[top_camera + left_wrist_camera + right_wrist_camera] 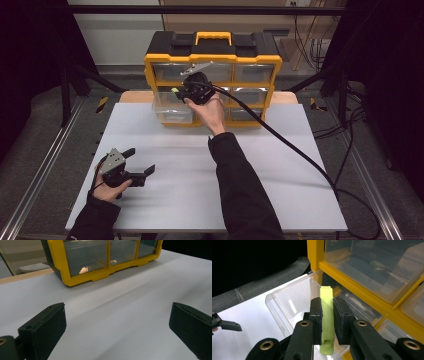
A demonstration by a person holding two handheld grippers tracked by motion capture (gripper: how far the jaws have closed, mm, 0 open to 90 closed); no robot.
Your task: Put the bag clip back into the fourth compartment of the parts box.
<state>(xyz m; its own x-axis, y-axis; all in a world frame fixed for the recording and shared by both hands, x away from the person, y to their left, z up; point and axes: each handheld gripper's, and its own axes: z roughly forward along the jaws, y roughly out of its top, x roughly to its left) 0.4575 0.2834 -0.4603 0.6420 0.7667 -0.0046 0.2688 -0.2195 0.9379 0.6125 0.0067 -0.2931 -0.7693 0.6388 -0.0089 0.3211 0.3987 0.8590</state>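
While the right gripper (327, 315) has its two black jaws pressed flat against both faces of a lime-green plastic piece (326, 322), the piece stands on edge between the pads, its top end poking out past the fingertips and its lower end, with a small slot, hanging back toward the gripper body. Just beyond the fingertips sits a clear drawer (287, 307) pulled out of the yellow organizer (317, 255), so the green piece is over or at the drawer's open top; whether it touches the drawer wall cannot be told. Judging by looks, the piece is light, stiff and smooth, so it could slip or pivot if pinched near one end; a mid-length grip on the flat faces, as now, seems the safe hold. The drawer looks thin-walled and light too, likely to slide if bumped. In the high view the right gripper (192, 89) is up against the organizer (213, 60) front, with the pulled drawer (172, 111) just below it. Well apart, the left gripper (141, 161) rests on the white table (190, 200) with jaws wide apart, nothing between them; ahead of its fingers (45, 330) lies bare table (112, 315) then the organizer (60, 270).
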